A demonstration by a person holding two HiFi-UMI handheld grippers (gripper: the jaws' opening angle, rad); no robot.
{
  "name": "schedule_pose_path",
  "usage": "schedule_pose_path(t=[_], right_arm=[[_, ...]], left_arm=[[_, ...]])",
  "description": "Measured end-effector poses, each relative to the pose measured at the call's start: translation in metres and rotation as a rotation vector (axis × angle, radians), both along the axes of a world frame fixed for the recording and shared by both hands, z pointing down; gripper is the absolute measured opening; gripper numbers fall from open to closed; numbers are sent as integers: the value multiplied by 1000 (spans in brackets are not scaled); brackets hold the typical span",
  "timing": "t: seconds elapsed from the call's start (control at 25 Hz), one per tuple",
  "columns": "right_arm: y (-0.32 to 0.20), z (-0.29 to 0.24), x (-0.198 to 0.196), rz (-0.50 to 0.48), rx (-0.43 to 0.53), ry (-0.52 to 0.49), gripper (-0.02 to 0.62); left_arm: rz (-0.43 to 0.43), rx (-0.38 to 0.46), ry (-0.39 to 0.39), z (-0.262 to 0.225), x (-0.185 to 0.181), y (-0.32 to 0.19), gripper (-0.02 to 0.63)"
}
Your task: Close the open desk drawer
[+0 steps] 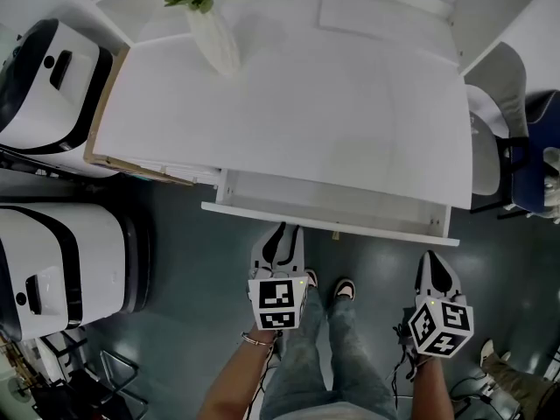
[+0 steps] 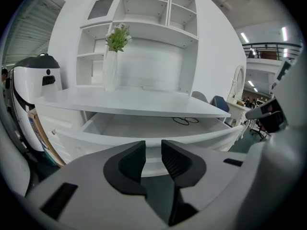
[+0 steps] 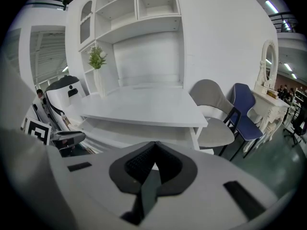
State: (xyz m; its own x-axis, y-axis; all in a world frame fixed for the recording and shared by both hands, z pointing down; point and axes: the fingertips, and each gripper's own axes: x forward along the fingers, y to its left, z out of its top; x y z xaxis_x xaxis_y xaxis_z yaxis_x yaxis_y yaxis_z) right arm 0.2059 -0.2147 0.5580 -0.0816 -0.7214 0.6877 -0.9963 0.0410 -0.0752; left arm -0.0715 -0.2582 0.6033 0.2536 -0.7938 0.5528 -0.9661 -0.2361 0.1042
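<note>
The white desk [image 1: 289,103] has its shallow drawer [image 1: 332,221] pulled out toward me, the front panel standing clear of the desktop edge. In the left gripper view the drawer [image 2: 96,139] lies straight ahead, with a black cable loop [image 2: 186,120] inside it. My left gripper [image 1: 282,231] hangs just in front of the drawer's front panel, left of its middle. Its jaws [image 2: 152,150] stand apart with nothing between them. My right gripper [image 1: 434,259] is below the drawer's right end, and its tips [image 3: 154,147] meet, empty.
A white vase with a green plant [image 1: 213,33] stands at the desk's back left, under a white shelf unit [image 2: 144,13]. Two white machines [image 1: 52,86] [image 1: 61,269] stand at the left. A grey chair [image 1: 494,147] and a blue chair [image 1: 535,151] stand at the right. The person's legs [image 1: 337,339] are between the grippers.
</note>
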Motion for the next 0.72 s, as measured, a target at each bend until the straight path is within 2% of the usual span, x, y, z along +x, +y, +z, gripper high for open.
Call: schedule_pose_path(t=[0.72], right_arm=[[-3,-3,14,49,0,10,8]], left_arm=[[0,7,0,0,3,-26,114]])
